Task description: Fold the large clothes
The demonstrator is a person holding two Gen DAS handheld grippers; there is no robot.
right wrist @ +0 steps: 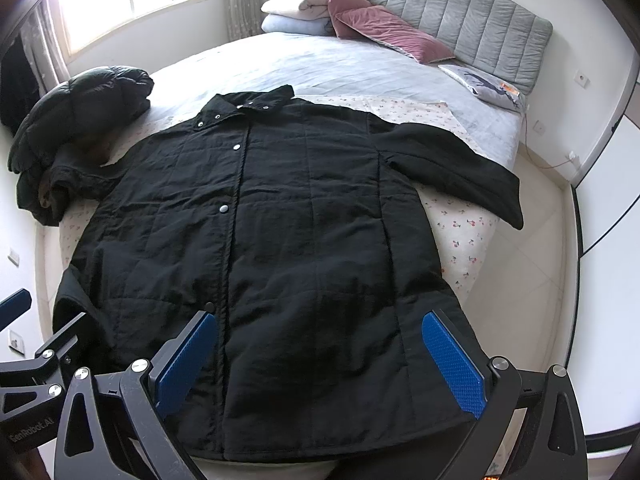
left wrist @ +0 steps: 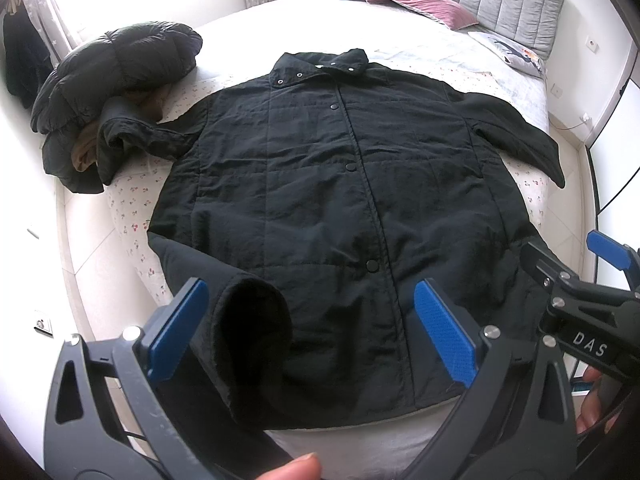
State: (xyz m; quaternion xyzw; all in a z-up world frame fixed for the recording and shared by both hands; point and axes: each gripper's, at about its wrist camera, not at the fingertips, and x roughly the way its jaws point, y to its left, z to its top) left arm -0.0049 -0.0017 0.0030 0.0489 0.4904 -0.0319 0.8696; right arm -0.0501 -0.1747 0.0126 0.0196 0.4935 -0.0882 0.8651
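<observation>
We have the coat (left wrist: 320, 184) spread front-up on the bed (right wrist: 320, 64), collar toward twelve o'clock at the headboard side, hem at six o'clock by the bed's near edge. In the left wrist view one sleeve (left wrist: 516, 128) runs out to about three o'clock; the other sleeve (left wrist: 132, 140) lies bunched at nine o'clock, against a puffy jacket (left wrist: 120, 76) heaped at ten o'clock. At the hem's left corner, around seven o'clock, the cloth is turned up in a roll.

Our left gripper (left wrist: 312, 336) hangs over the hem with its jaws wide apart and nothing between them. Our right gripper (right wrist: 320, 364) does the same, jaws apart, above the hem near the snap placket (right wrist: 236, 216). No fold looks made yet, as we judge it.

The coat looks quilted and padded: soft, limp, fairly bulky, probably with some weight, so it should drape and sag rather than keep a line. Its shell looks a little slick, so a shallow pinch might slip. We would bite deep into a seamed edge, such as a hem corner or a cuff, where layers are thicker. The bunched sleeve likely needs pulling clear of the jacket first, so that it does not drag that along.
</observation>
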